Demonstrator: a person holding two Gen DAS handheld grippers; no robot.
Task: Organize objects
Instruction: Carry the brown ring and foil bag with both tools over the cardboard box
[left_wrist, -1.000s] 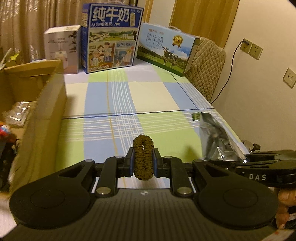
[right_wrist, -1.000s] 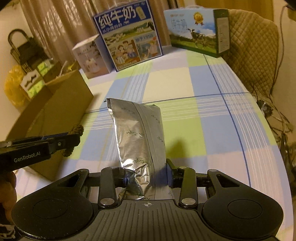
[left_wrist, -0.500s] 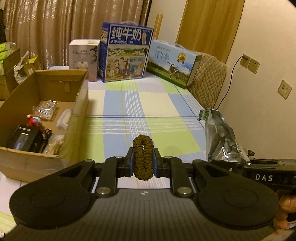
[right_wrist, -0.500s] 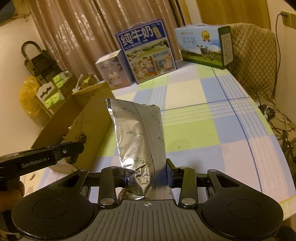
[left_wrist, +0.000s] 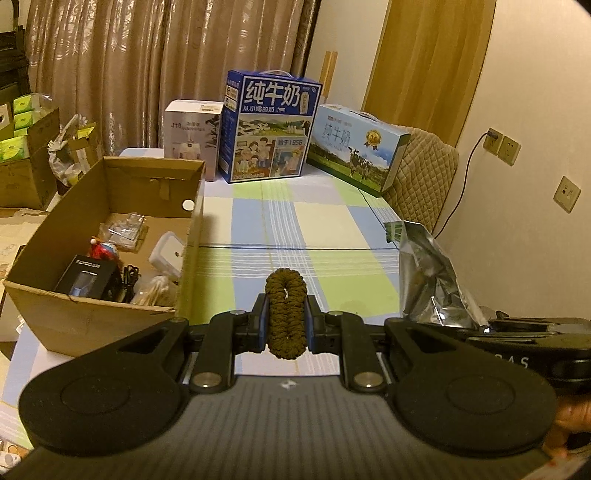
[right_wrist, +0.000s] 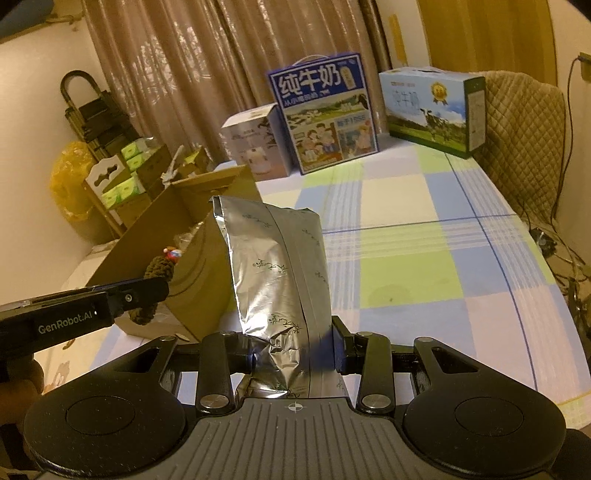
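Above checked tablecloth (left_wrist: 332, 225) | left hand-held gripper (left_wrist: 286, 325): braided brown loop (left_wrist: 286, 314) | right (right_wrist: 293, 354): crinkled foil pouch (right_wrist: 277, 273)

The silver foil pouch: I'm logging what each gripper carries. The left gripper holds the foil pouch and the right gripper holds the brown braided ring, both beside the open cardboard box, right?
Not quite: the holds are swapped. The left wrist view shows the left gripper shut on the brown braided ring; the right wrist view shows the right gripper shut on the silver foil pouch. Both are beside the open cardboard box.
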